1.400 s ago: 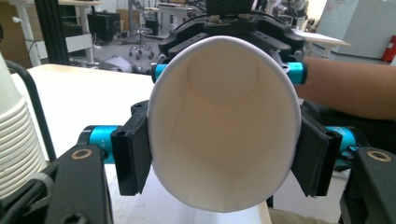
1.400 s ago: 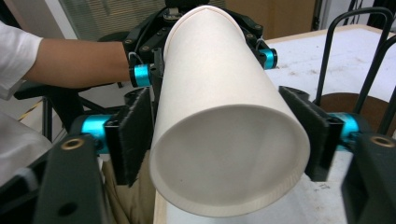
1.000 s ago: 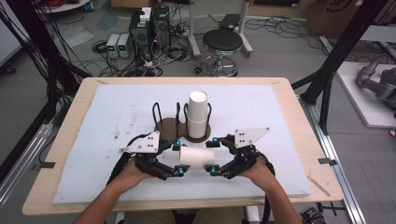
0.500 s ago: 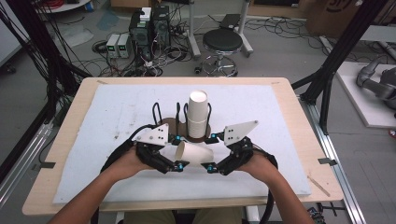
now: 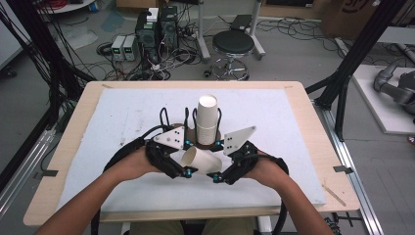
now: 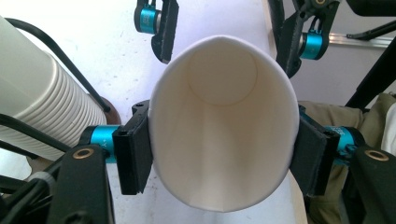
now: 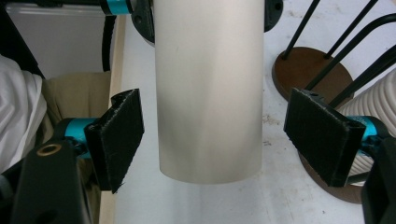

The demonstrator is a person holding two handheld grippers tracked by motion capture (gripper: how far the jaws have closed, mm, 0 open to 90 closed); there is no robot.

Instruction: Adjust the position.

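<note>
**Single cup held sideways, R gripper lining up on its base end**

My left gripper point(image 6: 223, 154) is pinching a single white paper cup point(image 5: 201, 160) near the rim; pads press both sides & the mouth looks squashed to an oval in left gripper view. Cup hangs tipped on its side above the white foam mat point(image 5: 122, 112), just in front of the tall white stack of nested paper cups point(image 5: 207, 119) in the black wire holder w/ round brown base point(image 5: 188, 117).

My right gripper point(image 7: 212, 135) is spread wide, pads either side of the cup's base end, gap on both sides, not touching.

Guess: handover or regrip. To do it well: centre R pads on the wall, close gently so it won't crumple, let L go only once R grip is firm. Keep clear of the stack.
</note>
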